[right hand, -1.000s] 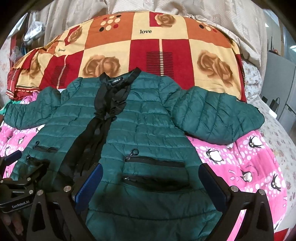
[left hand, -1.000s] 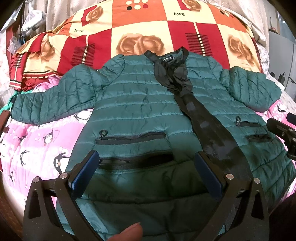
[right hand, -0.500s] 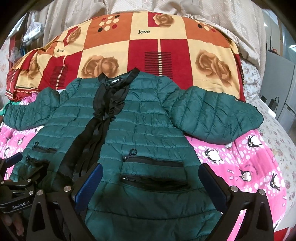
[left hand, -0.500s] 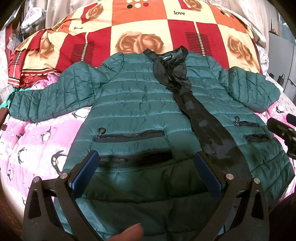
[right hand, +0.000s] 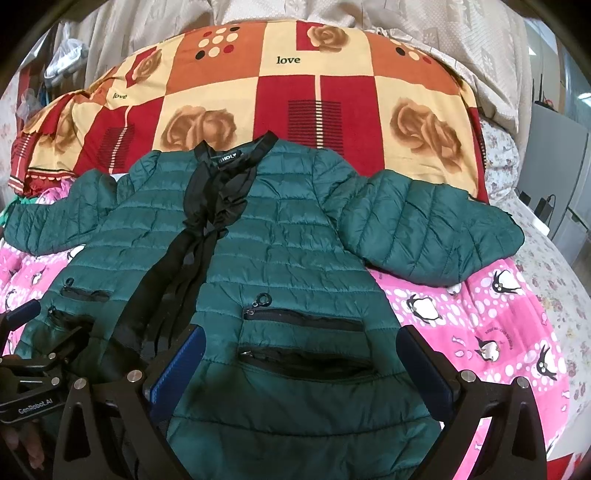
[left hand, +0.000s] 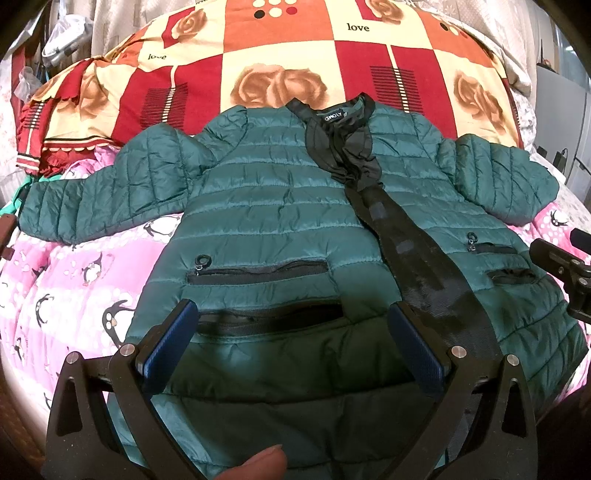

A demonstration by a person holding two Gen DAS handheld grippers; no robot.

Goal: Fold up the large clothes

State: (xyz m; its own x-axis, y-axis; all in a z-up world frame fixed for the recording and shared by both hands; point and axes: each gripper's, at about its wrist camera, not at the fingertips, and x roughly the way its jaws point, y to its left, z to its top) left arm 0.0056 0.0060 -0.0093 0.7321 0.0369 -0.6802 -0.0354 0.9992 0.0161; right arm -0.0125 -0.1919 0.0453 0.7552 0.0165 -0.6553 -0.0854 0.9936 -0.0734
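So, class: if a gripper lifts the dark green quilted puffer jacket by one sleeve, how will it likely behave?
The dark green quilted puffer jacket will probably flop and drape, since it lies soft and creased on the pink penguin-print bedding. Its padded quilting suggests it is light for its bulk. Its sheen hints it may slip between the pads.

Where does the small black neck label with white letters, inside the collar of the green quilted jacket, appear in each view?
Left wrist view: small black neck label, upper centre, slightly right.
Right wrist view: label, upper area, left of centre.
Shared landmark: the word "love" printed on the red and orange blanket, above the green quilted jacket.
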